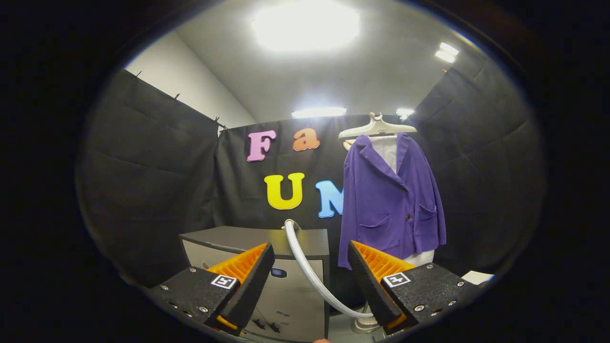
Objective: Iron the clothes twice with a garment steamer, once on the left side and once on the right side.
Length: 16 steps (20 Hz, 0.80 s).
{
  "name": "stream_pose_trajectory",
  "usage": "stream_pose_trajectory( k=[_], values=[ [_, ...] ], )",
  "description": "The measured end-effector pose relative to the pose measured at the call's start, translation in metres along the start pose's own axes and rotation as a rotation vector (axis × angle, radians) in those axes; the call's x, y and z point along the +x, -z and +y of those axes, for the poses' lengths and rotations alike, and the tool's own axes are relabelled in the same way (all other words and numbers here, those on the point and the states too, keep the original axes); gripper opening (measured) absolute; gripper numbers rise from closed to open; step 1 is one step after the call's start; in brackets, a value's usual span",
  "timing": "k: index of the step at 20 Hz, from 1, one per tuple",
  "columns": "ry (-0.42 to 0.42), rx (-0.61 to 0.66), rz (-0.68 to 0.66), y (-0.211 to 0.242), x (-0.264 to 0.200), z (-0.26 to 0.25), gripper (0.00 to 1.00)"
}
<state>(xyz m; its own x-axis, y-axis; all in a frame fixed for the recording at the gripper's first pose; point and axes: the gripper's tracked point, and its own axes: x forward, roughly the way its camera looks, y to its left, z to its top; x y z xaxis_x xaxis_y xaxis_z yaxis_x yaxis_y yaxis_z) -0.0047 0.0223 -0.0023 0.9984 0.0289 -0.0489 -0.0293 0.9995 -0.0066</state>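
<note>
Booth w/ black cloth walls | we see purple jacket (391,200) on hanger (376,128) beyond fingers | white hose (310,271) btwn fingers | gripper (310,271) spread wide, grasping nothing | grey cabinet (257,238) ahead

Purple jacket (391,200) on pale hanger (376,128) — upright, buttoned (white lining showing), steamer hose (310,271) curving beside it

Hanger (376,128) carries purple jacket (391,200)
</note>
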Motion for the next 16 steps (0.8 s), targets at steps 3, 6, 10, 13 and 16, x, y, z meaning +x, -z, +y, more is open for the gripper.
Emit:
stream_pose_trajectory(
  k=[3,6,10,13,16],
  values=[
    [-0.001,-0.001,0.001,0.0,0.001,0.001,0.95],
    [-0.001,0.001,-0.002,-0.003,0.0,0.002,0.95],
    [-0.004,0.004,-0.009,-0.008,0.002,0.002,0.95],
    [-0.006,0.005,-0.012,-0.011,0.001,0.004,0.95],
    [-0.011,0.011,-0.008,-0.014,0.003,0.006,0.95]
  ],
)
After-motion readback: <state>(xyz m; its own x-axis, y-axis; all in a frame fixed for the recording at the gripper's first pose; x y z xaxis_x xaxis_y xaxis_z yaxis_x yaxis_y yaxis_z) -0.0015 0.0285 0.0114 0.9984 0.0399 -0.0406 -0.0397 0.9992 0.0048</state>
